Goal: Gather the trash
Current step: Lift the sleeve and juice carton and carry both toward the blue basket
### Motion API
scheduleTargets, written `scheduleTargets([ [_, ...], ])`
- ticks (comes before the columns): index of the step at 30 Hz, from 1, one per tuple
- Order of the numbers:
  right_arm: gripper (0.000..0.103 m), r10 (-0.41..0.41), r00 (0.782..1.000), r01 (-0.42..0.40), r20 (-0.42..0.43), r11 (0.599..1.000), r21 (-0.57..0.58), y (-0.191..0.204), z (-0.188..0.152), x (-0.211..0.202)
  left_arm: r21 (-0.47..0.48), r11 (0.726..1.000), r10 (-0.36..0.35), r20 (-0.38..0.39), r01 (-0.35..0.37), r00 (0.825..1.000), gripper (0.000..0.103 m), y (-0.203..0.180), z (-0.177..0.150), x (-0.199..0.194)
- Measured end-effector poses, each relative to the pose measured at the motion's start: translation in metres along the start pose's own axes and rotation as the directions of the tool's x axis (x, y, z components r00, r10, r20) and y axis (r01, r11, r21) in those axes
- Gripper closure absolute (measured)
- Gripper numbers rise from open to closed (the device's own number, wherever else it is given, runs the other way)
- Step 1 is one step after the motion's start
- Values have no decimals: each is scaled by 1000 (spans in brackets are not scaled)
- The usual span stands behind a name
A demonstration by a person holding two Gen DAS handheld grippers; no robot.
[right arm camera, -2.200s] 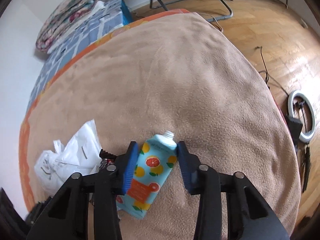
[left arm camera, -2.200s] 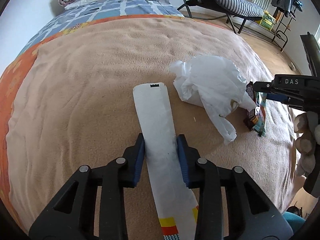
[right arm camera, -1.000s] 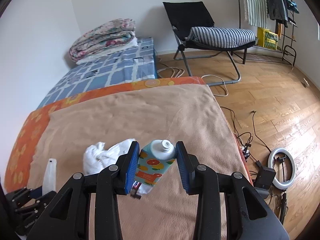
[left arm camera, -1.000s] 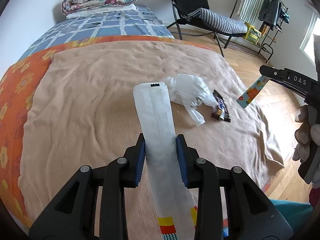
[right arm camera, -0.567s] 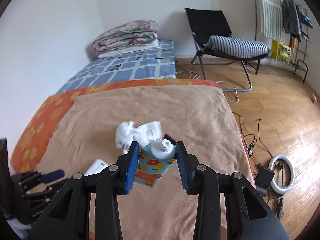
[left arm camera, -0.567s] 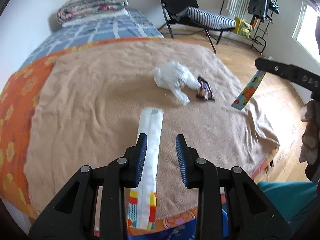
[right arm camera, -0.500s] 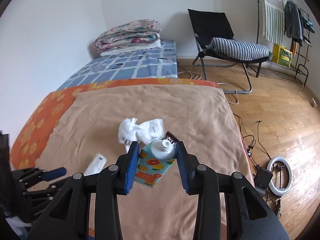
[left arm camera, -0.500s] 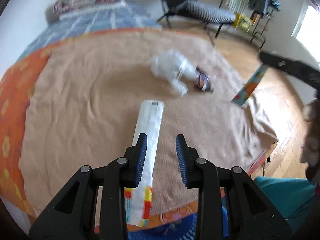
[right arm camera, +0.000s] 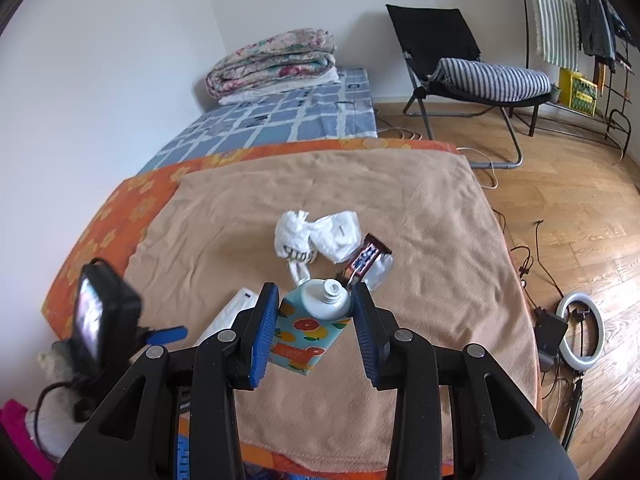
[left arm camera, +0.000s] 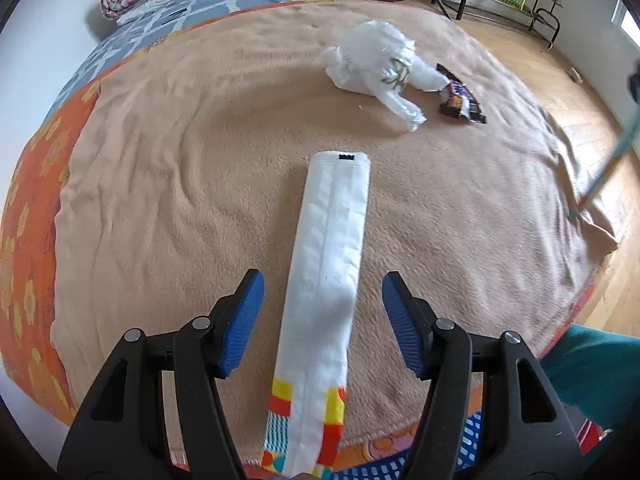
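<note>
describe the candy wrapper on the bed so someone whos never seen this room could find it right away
Start at the tan blanket spread over the bed and find the crumpled white plastic bag near its middle. The candy wrapper lies right beside the bag, on the side toward the wooden floor. It is the only dark thing there: small, flat, brown with an orange and blue print.

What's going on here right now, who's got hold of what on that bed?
A person is clearing trash off the tan blanket with two handheld tools. The right claw is shut on the orange-print carton, held above the blanket. The left claw is open; the long white wrapper sits between its pads, untouched by either. A crumpled white plastic bag and a dark candy bar wrapper lie farther out on the blanket.
</note>
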State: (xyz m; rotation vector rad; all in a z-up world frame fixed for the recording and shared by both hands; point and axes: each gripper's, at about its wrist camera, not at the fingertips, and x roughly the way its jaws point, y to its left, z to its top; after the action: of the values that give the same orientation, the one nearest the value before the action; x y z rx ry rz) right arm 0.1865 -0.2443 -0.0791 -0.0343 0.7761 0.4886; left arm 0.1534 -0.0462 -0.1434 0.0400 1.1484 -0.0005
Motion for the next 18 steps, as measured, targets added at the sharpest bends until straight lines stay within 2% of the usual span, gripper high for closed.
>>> scheduleTargets([
  [5, 67, 18, 1000, -18, -10, 1000, -10, 5, -7, -5, -15, 1000, -13, -6, 13, 1000, 40, 3, 11, 14],
  [9, 67, 19, 1000, -20, -15, 999, -40, 10, -14, -8, -1, 1000, -19, -1, 19, 1000, 64, 1, 16, 21],
  [11, 67, 24, 999, -25, -23, 998, -51, 13, -18, -10, 10, 999, -32, 4, 32, 999, 71, 0, 17, 19],
  [14, 67, 33, 999, -34, -33, 998, -53, 13, -22, -10, 4, 998, -67, 19, 67, 998, 77, 0, 16, 10],
  [18, 67, 44, 998, -47, -40, 997, -63, 17, -29, -14, -1, 996, -94, 51, 94, 994, 77, 1, 10, -8],
])
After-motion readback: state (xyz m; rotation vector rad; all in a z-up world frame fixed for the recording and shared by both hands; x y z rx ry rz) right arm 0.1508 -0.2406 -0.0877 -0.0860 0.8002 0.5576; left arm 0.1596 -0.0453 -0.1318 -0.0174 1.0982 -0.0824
